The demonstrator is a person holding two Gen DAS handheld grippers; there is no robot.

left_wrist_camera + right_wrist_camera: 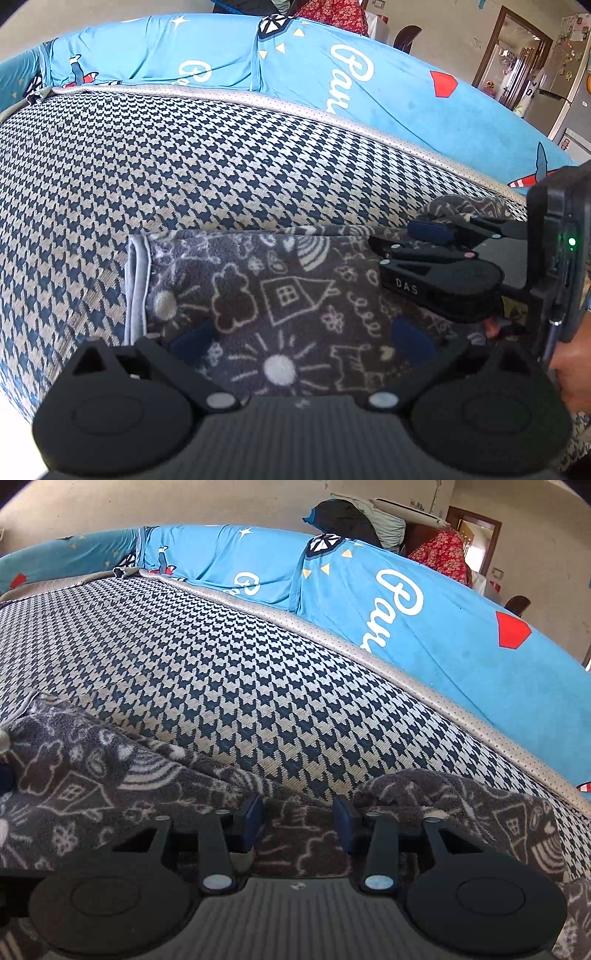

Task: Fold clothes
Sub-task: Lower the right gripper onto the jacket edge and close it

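The grey fleece cloth with doodle houses lies on the checked sofa seat, with the left gripper and right gripper both spread above it.

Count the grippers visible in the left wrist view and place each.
2. The left gripper spans the bottom, open over the grey garment. The right gripper enters from the right edge.

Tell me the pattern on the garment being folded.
Dark grey fleece garment with white doodles: houses, suns, flowers. Best in left wrist view.
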